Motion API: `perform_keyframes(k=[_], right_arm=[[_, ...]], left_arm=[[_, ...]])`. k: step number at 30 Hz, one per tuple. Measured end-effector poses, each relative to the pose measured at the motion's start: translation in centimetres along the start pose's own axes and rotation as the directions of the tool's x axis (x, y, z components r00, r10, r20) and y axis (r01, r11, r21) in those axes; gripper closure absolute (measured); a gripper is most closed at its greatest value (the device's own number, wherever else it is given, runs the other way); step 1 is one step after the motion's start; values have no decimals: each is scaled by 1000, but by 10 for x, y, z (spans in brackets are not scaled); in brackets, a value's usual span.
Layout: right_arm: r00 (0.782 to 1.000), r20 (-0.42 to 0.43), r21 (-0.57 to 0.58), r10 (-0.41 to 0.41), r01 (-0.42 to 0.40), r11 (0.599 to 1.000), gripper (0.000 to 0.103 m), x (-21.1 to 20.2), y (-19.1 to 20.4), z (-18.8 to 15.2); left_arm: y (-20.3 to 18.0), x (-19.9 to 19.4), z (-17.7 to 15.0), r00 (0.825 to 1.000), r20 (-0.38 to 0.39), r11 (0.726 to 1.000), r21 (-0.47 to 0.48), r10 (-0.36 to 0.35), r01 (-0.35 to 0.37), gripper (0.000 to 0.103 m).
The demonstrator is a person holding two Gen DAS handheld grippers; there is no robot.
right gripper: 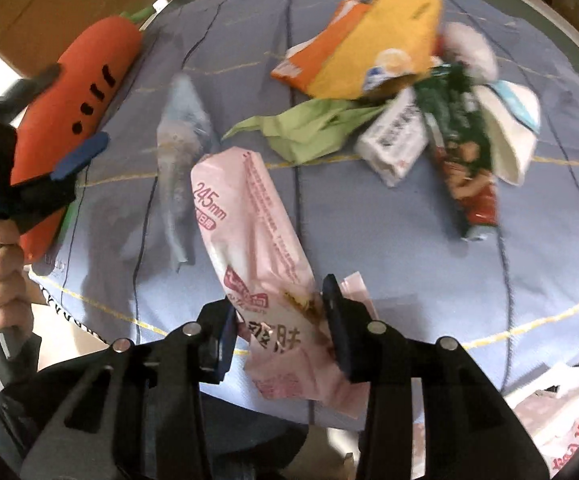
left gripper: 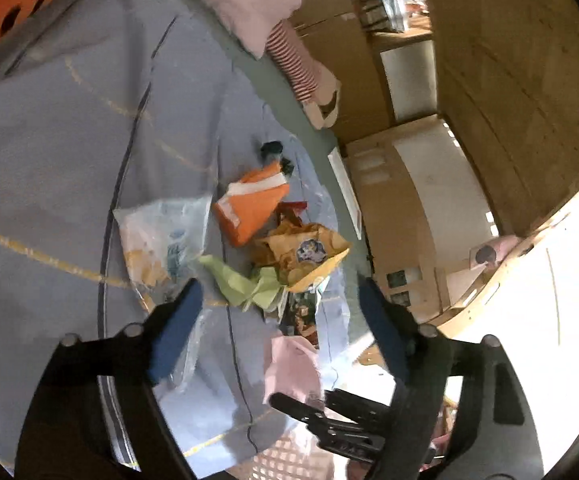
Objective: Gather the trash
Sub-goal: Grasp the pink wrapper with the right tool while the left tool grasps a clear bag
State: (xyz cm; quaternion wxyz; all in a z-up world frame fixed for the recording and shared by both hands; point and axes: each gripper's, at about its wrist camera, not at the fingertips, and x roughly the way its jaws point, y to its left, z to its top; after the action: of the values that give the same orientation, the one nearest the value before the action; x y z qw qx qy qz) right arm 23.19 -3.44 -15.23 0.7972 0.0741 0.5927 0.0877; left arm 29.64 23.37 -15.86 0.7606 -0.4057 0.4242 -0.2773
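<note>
Clamping across its lower end, the right gripper [right gripper: 279, 318] held the pink wrapper [right gripper: 249, 216] (blue pads pressed); the left gripper [left gripper: 279, 312] was spread, empty.

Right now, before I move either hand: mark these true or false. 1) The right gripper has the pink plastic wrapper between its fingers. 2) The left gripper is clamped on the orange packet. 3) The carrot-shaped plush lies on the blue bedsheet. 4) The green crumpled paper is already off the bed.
1) True: the right gripper pinches the pink plastic wrapper.
2) False: the left gripper stands open and empty; the orange packet lies ahead of it on the blue bedsheet.
3) True: the carrot-shaped plush rests near the sheet's edge.
4) False: the green crumpled paper lies on the sheet among the litter.
</note>
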Motion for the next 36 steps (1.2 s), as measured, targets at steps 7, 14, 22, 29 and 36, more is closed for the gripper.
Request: perform_keyframes(k=[7, 14, 22, 29, 36], right_arm=[[999, 26, 26, -18, 18, 1000, 63, -7, -12, 0], [999, 38, 32, -11, 10, 999, 63, -4, -12, -2], [998, 54, 19, -37, 36, 999, 63, -9, -12, -7], [993, 104, 25, -52, 49, 998, 63, -25, -13, -12], [979, 194, 12, -67, 66, 998, 63, -63, -13, -26]], left_arm=[[18, 19, 6, 930, 15, 930, -20, 368, -367, 11], [21, 92, -5, 855, -117, 863, 91, 505, -497, 11], [-8, 128, -28, 767, -36, 723, 363, 641, -588, 59], [-13, 95, -29, 770, 30, 718, 340, 637, -607, 72], [-79, 43, -73, 608, 340, 449, 441, 718, -777, 72]])
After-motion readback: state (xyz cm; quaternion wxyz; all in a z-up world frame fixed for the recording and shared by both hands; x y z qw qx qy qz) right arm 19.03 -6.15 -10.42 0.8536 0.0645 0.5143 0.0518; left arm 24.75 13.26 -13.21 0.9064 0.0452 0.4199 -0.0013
